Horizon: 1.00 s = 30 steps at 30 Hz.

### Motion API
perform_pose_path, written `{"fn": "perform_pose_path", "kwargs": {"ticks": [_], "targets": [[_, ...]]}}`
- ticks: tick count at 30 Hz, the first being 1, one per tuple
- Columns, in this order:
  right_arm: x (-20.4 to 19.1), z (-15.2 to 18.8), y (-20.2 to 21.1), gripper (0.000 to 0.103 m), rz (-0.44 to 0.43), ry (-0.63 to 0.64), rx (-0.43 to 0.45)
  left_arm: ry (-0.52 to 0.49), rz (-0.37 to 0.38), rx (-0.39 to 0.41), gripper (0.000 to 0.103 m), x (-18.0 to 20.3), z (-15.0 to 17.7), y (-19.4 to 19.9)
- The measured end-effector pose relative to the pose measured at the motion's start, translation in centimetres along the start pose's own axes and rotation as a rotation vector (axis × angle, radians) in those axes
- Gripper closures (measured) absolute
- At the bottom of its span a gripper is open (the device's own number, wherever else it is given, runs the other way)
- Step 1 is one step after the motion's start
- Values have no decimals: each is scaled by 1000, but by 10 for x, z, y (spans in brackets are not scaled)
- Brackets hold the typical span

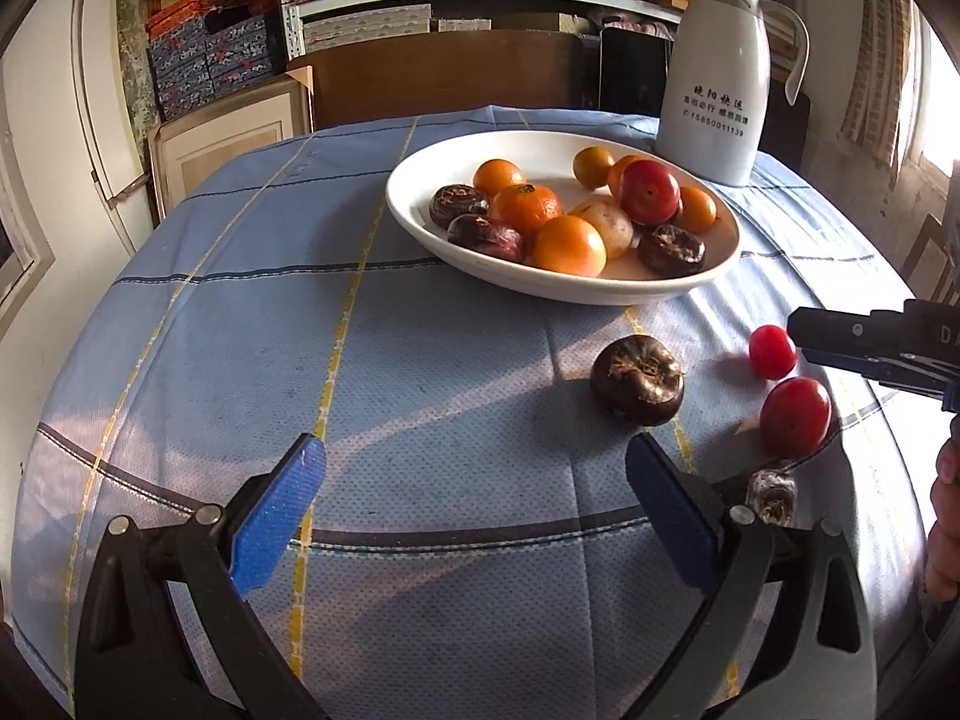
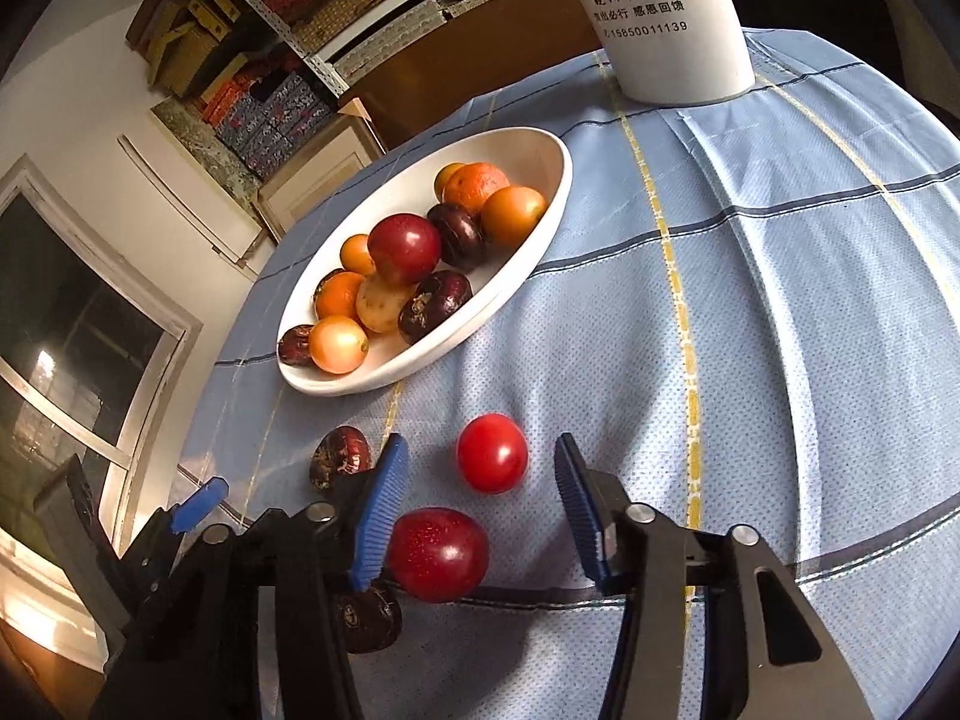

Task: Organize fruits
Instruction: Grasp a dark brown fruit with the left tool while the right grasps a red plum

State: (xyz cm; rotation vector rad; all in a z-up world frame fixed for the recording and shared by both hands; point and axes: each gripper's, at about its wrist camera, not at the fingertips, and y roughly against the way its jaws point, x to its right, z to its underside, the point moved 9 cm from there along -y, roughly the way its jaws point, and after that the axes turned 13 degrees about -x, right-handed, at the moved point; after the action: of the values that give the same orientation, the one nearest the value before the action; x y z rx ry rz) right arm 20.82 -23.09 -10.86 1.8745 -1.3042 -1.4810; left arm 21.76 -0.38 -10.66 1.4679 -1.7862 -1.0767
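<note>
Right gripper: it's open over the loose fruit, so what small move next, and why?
Probably ease the right gripper forward and down around the small red tomato, then close. Its jaws are open and empty, and that tomato lies on the tablecloth just ahead between the fingers, outside the white bowl. The larger red fruit sits nearer, against the left finger.

One bowl [image 1: 420,222], one jug [image 1: 714,72], two hand-held grippers.

The white thermos jug [image 2: 666,18] bears printed Chinese characters above the number 15850011139.
</note>
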Motion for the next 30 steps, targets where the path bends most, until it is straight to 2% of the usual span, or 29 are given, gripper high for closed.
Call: {"fn": "perform_pose_path", "kwargs": {"ticks": [6, 12, 18, 20, 25, 28, 30], "targets": [[-1, 0, -10, 58, 15, 12, -21, -34, -15, 1, 5, 8, 0, -1], [-2, -2, -21, 75, 53, 30, -36, -70, -16, -2, 5, 18, -3, -3], [5, -8, -4, 75, 13, -22, 10, -70, 33, 16, 5, 30, -18, -7], [10, -9, -3, 75, -3, -48, 2, -85, 55, 11, 5, 37, -21, -9], [12, -8, -6, 75, -18, -58, -21, -121, 48, 4, 5, 49, -26, -15], [10, -8, -6, 75, -26, -58, -26, -126, 68, -16, 13, 54, -28, -21], [9, -7, -6, 75, -28, -63, -24, -130, 88, -43, 23, 59, -30, -28]]}}
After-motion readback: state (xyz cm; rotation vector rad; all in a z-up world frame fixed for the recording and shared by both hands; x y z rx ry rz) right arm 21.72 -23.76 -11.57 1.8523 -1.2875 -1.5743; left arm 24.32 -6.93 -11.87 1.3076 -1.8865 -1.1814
